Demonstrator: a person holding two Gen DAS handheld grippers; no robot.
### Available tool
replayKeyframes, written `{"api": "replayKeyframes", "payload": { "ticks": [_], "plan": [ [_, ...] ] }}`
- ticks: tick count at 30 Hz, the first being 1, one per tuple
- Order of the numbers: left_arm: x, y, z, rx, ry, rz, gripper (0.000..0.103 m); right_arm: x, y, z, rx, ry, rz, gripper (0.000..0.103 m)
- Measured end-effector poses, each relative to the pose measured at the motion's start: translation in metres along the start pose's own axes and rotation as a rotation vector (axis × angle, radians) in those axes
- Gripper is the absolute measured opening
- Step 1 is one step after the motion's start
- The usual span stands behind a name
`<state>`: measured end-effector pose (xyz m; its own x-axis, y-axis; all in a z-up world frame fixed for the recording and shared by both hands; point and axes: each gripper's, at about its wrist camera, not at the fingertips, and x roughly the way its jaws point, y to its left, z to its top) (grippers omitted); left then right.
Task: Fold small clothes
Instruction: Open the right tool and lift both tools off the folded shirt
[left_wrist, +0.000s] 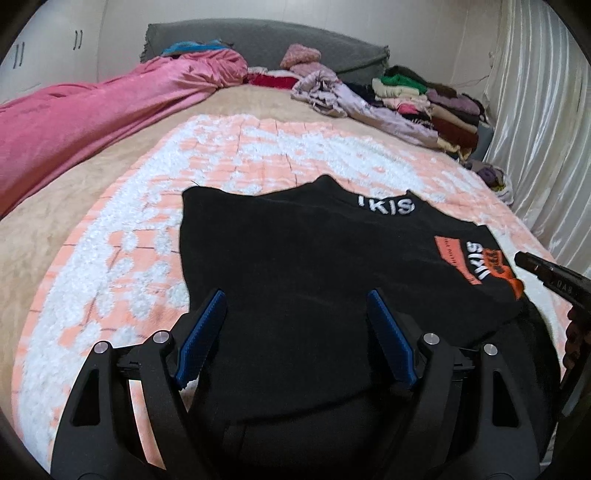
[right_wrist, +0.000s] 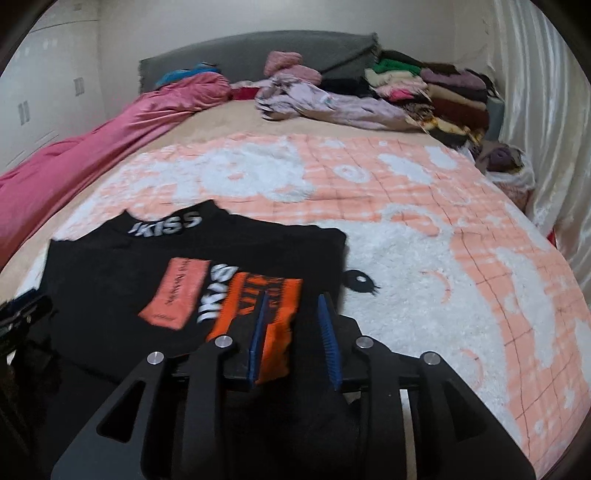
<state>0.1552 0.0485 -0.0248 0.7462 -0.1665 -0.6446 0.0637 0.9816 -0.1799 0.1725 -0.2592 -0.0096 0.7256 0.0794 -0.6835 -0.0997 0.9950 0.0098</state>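
Note:
A black top (left_wrist: 295, 258) with white "KISS" lettering and orange patches lies partly folded on the peach and white blanket (left_wrist: 129, 229). It also shows in the right wrist view (right_wrist: 122, 273). My left gripper (left_wrist: 297, 295) is open wide, its blue pads above the top's near part, holding nothing. My right gripper (right_wrist: 293, 295) is partly open over the top's orange-patched right edge, with nothing clamped; its dark tip shows in the left wrist view (left_wrist: 524, 258).
A pink cover (left_wrist: 92, 114) lies along the left side of the bed. Loose lilac garments (right_wrist: 314, 99) and a stack of folded clothes (right_wrist: 443, 96) sit near the grey headboard (left_wrist: 266, 40). A shiny curtain (right_wrist: 546, 110) hangs at the right.

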Motion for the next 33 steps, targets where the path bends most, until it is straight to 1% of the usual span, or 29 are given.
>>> {"api": "replayKeyframes", "payload": {
  "ticks": [4,7,9,12,14,17,19,22,24,29,33],
  "plan": [
    [-0.016,-0.003,-0.003,0.0,-0.041,-0.011,0.072,-0.012,0.022,-0.004,-0.058,-0.014,0.05,0.027],
    [-0.025,-0.013,-0.002,0.039,-0.087,-0.002,0.072,-0.016,0.039,-0.005,-0.091,-0.011,0.083,0.027],
    [-0.027,-0.02,-0.003,0.067,-0.096,-0.001,0.072,-0.016,0.047,-0.006,-0.11,-0.008,0.099,0.027],
    [-0.019,-0.027,-0.007,0.096,-0.06,-0.013,0.072,-0.013,0.059,-0.008,-0.136,0.006,0.119,0.027],
    [-0.01,-0.03,-0.009,0.118,-0.02,-0.003,0.072,-0.01,0.063,-0.011,-0.145,0.016,0.123,0.027],
    [0.001,-0.029,-0.013,0.12,0.033,0.012,0.073,-0.003,0.064,-0.017,-0.154,0.044,0.112,0.027],
    [0.002,-0.027,-0.015,0.117,0.041,0.014,0.074,0.003,0.062,-0.021,-0.159,0.071,0.082,0.027],
    [0.002,-0.026,-0.015,0.118,0.041,0.013,0.075,0.012,0.055,-0.027,-0.133,0.101,0.072,0.027],
    [0.001,-0.026,-0.015,0.119,0.04,0.013,0.075,0.013,0.05,-0.029,-0.116,0.101,0.078,0.026],
    [0.0,-0.025,-0.015,0.114,0.037,0.007,0.075,0.017,0.049,-0.029,-0.117,0.099,0.07,0.026],
    [-0.001,-0.025,-0.015,0.105,0.033,0.0,0.075,0.014,0.049,-0.029,-0.119,0.095,0.068,0.028]
  ]
}}
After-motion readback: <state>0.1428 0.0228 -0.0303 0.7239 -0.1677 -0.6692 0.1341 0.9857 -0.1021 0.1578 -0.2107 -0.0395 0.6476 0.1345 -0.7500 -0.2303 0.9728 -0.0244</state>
